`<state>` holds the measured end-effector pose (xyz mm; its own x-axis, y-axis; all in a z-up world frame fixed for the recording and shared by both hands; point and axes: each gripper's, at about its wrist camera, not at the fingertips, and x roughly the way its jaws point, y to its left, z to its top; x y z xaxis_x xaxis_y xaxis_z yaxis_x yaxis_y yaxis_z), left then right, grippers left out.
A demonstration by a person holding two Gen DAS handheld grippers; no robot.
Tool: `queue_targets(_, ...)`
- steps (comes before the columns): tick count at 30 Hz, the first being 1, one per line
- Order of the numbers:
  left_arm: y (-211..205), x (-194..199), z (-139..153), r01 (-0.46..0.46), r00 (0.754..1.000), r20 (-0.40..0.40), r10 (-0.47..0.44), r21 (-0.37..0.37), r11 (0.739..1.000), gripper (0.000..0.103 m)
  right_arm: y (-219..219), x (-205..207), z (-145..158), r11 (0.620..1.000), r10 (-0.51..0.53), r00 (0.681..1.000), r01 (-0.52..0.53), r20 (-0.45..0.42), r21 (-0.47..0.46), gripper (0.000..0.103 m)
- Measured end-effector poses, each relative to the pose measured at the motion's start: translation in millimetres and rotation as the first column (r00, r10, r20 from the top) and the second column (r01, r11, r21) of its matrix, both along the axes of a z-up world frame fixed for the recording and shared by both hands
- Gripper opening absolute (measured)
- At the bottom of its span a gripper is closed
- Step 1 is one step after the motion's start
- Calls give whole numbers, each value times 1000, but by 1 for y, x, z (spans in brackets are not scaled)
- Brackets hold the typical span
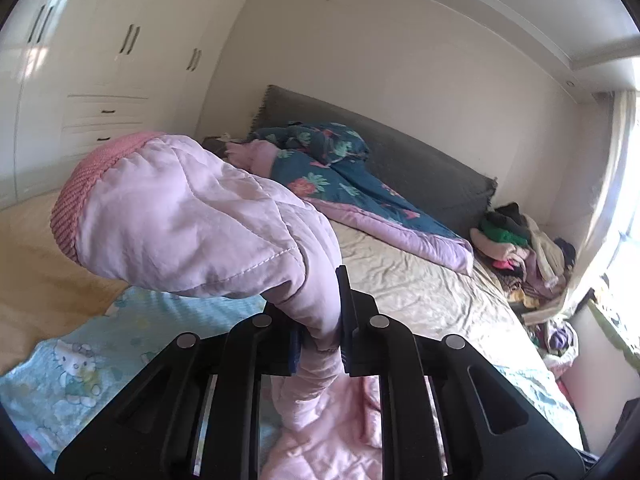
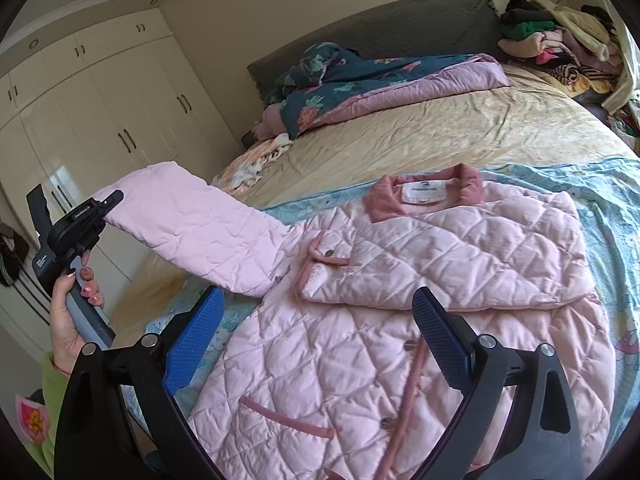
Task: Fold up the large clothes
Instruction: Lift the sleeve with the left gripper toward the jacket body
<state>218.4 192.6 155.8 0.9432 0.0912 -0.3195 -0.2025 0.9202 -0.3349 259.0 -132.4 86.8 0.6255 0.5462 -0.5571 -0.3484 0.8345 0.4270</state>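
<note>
A pink quilted jacket [image 2: 400,312] lies face up on a light blue cartoon sheet [image 2: 612,208] on the bed. Its right sleeve is folded across the chest. My left gripper [image 1: 320,336] is shut on the other sleeve [image 1: 192,216] near its knitted pink cuff [image 1: 84,184] and holds it up off the bed; this gripper shows in the right wrist view [image 2: 108,204] at the left, with the sleeve [image 2: 192,228] stretched out sideways. My right gripper [image 2: 320,340] is open and empty, hovering above the jacket's lower front.
A teal floral quilt [image 2: 360,80] is bunched by the grey headboard [image 2: 380,28]. A pile of clothes [image 2: 560,36] sits at the far right corner. White wardrobes [image 2: 100,112] line the left wall. Bare beige bedsheet [image 2: 440,132] lies beyond the jacket.
</note>
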Motion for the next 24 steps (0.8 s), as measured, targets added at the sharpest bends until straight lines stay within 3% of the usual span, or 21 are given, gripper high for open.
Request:
queue_targets(12,-64,15,10,91,996,-23,-90,72,993,7,-60,-11,5,997,-77,997,76,30,14,94)
queue_targets(24,-130,27,-4,213,976,-67,-206,142,967,7,-112,-14,-7,985,-168,986,168,15,31,95)
